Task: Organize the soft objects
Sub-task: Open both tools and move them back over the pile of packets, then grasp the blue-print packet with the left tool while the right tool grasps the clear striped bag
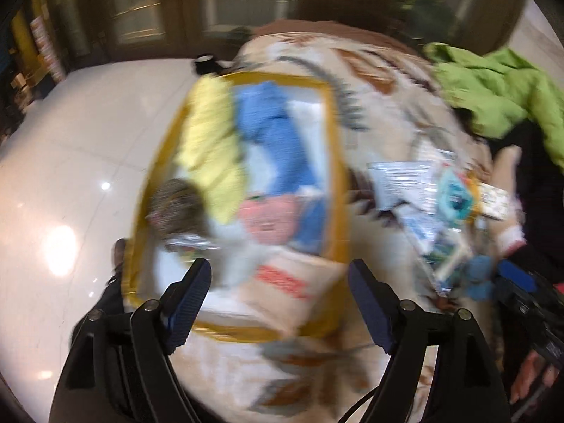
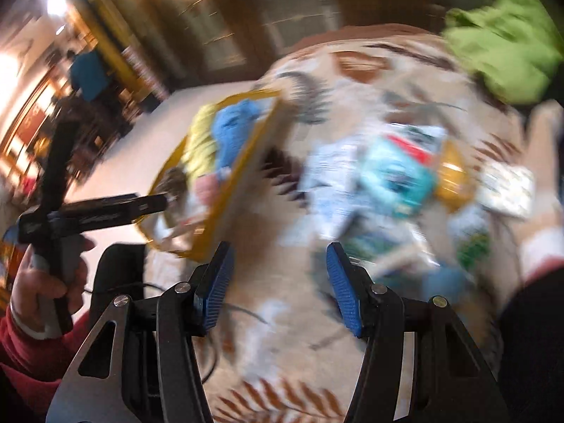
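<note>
A yellow-rimmed fabric basket (image 1: 335, 134) stands on a patterned blanket. It holds a yellow cloth (image 1: 211, 141), a blue cloth (image 1: 278, 134), a pink piece (image 1: 269, 220), a furry grey-brown item (image 1: 176, 208) and a beige pouch (image 1: 292, 289). My left gripper (image 1: 278, 268) hangs open over the basket's near end, nothing between its fingers. My right gripper (image 2: 279, 250) is open and empty above the blanket, just short of a blurred pile of packets (image 2: 387, 172) and a small blue soft thing (image 2: 444, 278). The basket (image 2: 243, 172) lies to its left.
A green jacket (image 1: 493, 84) lies at the blanket's far right. Glossy white floor (image 1: 70, 158) runs left of the basket, with dark wooden furniture behind. In the right wrist view a hand in a red sleeve (image 2: 42, 275) holds the left gripper's handle. Both views are motion-blurred.
</note>
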Available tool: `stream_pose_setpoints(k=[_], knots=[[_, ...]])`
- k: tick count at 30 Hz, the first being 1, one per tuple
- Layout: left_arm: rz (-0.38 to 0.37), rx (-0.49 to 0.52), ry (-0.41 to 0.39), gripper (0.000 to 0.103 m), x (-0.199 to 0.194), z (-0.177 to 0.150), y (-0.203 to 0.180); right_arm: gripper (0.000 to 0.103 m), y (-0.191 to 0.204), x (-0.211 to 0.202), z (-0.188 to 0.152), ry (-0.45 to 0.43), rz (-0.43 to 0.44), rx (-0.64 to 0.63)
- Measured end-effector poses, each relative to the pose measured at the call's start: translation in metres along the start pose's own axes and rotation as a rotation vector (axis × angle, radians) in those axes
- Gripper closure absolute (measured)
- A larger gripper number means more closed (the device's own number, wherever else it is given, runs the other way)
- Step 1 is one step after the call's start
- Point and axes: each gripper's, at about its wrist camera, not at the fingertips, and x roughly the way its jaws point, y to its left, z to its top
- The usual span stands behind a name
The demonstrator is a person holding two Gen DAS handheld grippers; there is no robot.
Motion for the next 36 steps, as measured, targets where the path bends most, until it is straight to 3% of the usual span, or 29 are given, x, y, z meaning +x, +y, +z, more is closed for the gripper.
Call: stream_pose_setpoints(k=[9,13,21,29,36], knots=[[-0.071,0.145,0.038,0.023,0.021,-0.001,-0.072,0.048,-0.072,-0.022,-0.031,-0.001,-0.1,0.163],[-0.105,0.217,0.038,0.023,0.036,-0.003,-0.097,0.048,-0.084,-0.022,-0.041,0.018,-0.106,0.2],[-0.208,0.366,0.045,0.023,0.062,-0.002,-0.124,0.048,-0.075,-0.002,-0.045,0.036,0.068,0.283],[-0.252,0.51,0.019,0.023,0.078,0.006,-0.145,0.048,-0.09,0.026,-0.048,0.041,0.09,0.459],[-0.298,0.645,0.08,0.023,0.101,0.01,-0.167,0.048,-0.11,0.035,-0.047,0.014,0.082,0.597]])
